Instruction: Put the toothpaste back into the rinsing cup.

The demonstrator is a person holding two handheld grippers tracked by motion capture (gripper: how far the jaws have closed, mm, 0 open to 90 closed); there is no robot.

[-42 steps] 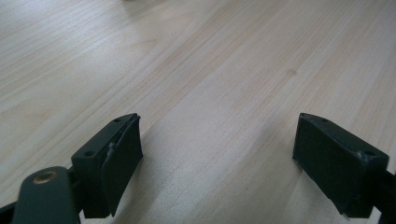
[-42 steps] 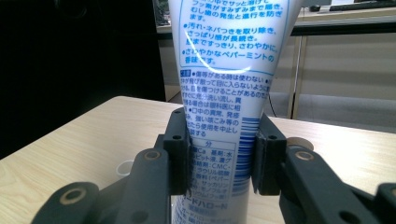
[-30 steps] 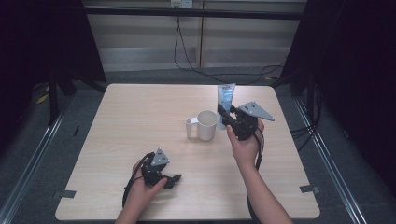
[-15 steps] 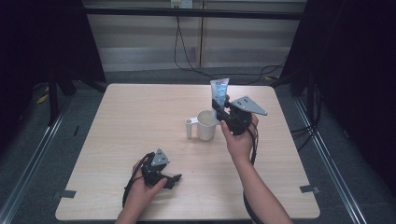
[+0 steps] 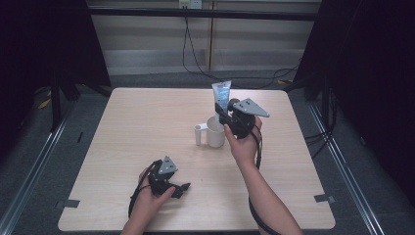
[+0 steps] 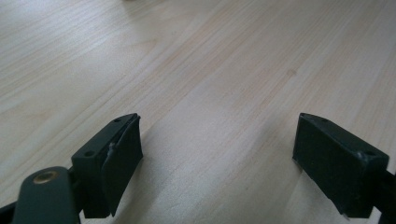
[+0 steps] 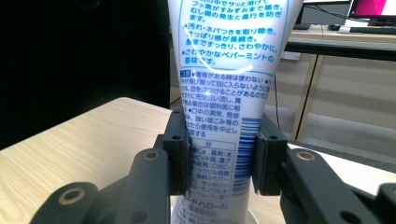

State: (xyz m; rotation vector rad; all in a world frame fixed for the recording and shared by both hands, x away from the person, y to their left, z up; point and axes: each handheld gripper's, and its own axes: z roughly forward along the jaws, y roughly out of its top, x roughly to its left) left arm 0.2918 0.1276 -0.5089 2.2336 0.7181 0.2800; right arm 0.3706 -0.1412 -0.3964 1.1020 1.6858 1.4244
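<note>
Nearest the person, at the front edge of the pale wooden bench [image 5: 122, 127], the left claw [image 5: 182, 187] lies low on the boards in the left hand [image 5: 147, 198], its two black jaws spread wide with bare wood grain and nothing else between them in the left gripper view; it sits where it sat a second ago, so it plays no part in the work for now. Farther out, past the middle of the bench, the right hand [image 5: 243, 144] holds the right claw [image 7: 223, 158] clamped on the lower part of a white and blue plastic toothpaste tube [image 7: 226, 70], which stands upright with its crimped end on top; in the right gripper view the pads press its printed sides from both flanks. What has changed is the tube's place: a second ago it stood to the right of the white ceramic mug with a side handle [image 5: 211, 132], and it has since been carried leftward, so that in the high view it now rises directly behind and above the mug's rim, and the right gripper view shows a sliver of pale rim just under its lower end. I judge that the carry is nearly done and that the step in hand is lowering the tube into the mug; whether its foot already sits inside I cannot tell.
</note>
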